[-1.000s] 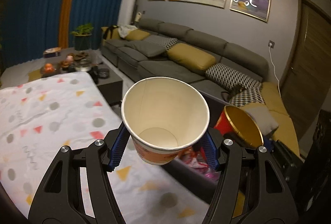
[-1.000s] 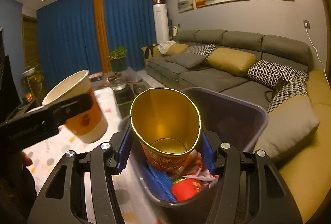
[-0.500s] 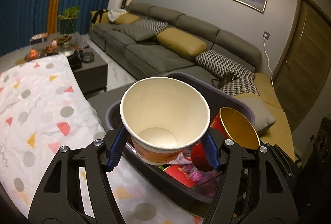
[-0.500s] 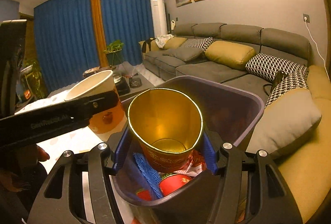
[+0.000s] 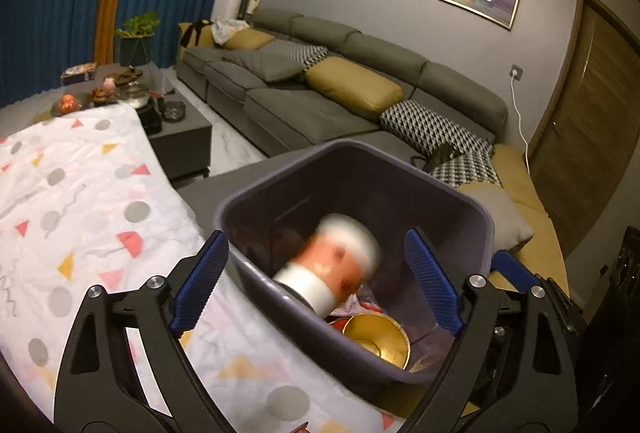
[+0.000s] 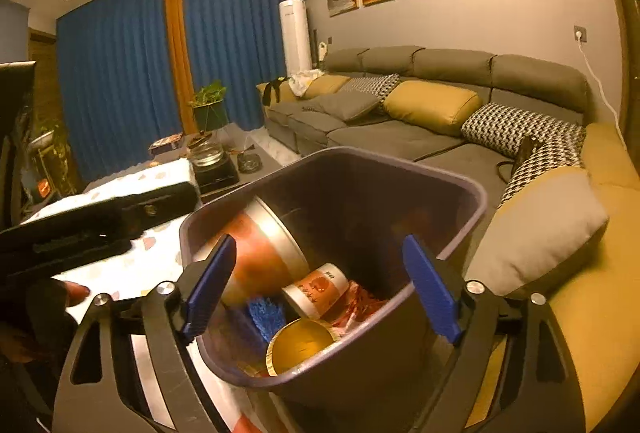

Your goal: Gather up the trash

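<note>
Both views look over a grey sofa (image 5: 352,101) and down into the purple bin (image 5: 472,211) sitting at the edge of the worktop (image 5: 80,201) with its dotted cloth. Left view catches a blurry orange-and-white cup (image 5: 332,265) inside the bin, a gold cup (image 5: 378,339) lying below it. Right view shows more: a blue scrubby thing (image 6: 264,317) and red wrappers (image 6: 360,307) down there too. Left tool (image 5: 316,283) and right tool (image 6: 320,287) hang over the bin, jaws opening wide, nothing gripped.
</note>
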Available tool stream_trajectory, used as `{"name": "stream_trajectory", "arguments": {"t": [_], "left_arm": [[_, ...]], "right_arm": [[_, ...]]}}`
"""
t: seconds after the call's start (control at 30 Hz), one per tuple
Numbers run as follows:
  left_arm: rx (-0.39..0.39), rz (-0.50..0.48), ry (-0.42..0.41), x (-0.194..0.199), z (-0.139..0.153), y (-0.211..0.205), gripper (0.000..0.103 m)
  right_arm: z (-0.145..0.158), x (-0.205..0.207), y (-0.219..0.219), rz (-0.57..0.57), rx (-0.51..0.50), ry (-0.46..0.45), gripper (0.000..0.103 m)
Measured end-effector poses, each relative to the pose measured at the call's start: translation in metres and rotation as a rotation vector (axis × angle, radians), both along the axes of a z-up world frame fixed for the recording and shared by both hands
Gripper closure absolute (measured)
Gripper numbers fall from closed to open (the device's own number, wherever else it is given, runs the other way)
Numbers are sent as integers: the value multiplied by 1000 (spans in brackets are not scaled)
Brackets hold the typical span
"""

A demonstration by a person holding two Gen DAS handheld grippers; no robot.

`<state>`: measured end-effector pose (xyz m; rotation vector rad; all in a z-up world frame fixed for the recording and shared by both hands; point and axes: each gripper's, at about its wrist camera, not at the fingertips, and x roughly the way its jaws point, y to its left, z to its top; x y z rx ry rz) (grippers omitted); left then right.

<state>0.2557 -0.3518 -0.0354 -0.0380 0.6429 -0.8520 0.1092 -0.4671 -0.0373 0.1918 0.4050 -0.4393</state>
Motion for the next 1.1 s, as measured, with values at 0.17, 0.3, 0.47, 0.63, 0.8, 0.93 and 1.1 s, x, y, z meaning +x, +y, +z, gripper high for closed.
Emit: {"name": "stream_trajectory", "arguments": {"t": [0.17, 0.3, 0.47, 0.63, 0.8, 0.93, 1.1], "left_arm": [[22, 101, -65, -19, 12, 31, 7], [73, 195, -134, -43, 16, 65, 6], [129, 306, -176, -74, 22, 111, 6], [134, 401, -179, -104, 27, 163, 6], [135, 442, -188, -136, 33, 204, 6], [149, 480, -204, -162, 37, 230, 6], [142, 521, -217, -185, 40, 254, 6]], "right_arm": [[11, -13, 11, -38, -37, -6, 11], [18, -25, 25, -52, -58, -7, 5], [24, -37, 54, -35, -84, 10, 5], [30, -57, 90, -3, -99, 8, 5], [37, -77, 126, 40, -119, 1, 5], [41, -94, 157, 82, -125, -13, 5], [47, -113, 186, 114, -138, -34, 5]]}}
